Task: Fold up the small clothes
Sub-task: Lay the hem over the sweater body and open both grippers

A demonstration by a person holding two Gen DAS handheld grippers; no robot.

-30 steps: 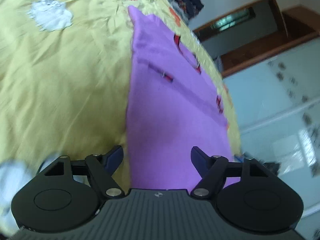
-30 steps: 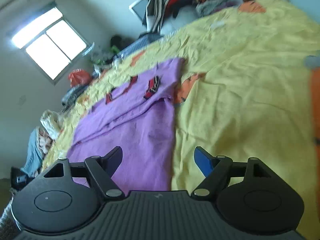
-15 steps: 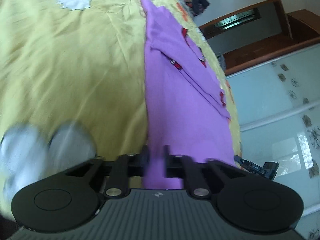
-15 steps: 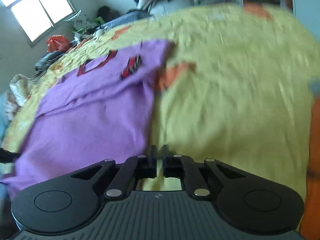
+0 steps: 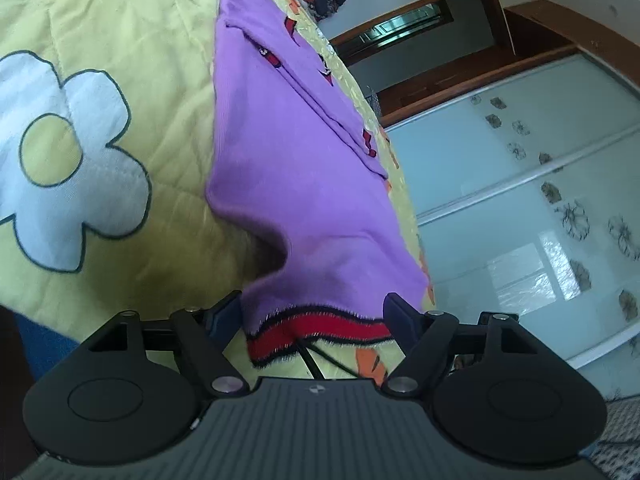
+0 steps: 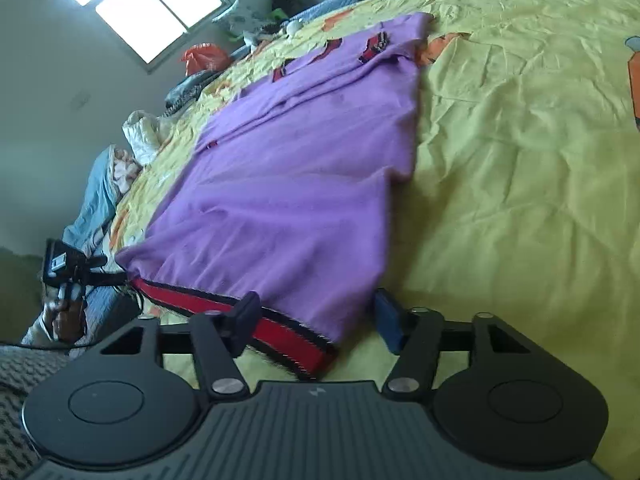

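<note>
Left wrist view shows one purple garment (image 5: 288, 168) lying on a bed with a yellow quilt (image 5: 132, 32). The left claw (image 5: 312, 316) stands with its two fingers apart, one on each side of the red hem band (image 5: 320, 328) – the left fingertip is just beside the lifted purple corner, but it does not clamp it. The hem corner is raised a little from the quilt, with a dark shadow under it. One white flower (image 5: 68, 152) with a dark outline is sewn on the quilt, near the left side of the garment.

No brand or readable writing can be seen; the garment carries only small red and black patches near its far end, three of them visible from the right wrist view – too small to tell whether they are letters.

From the right wrist view the same purple garment (image 6: 304, 160) lies flat toward the near edge of the bed, and its red hem with black borders (image 6: 248, 320) runs along that edge. The right claw (image 6: 316, 316) is also spread apart, over the right corner of the hem, gripping nothing. At the far left the other gripper device (image 6: 64, 264) is seen beside the hem's other corner. One window (image 6: 148, 4) is bright on the wall.
</note>
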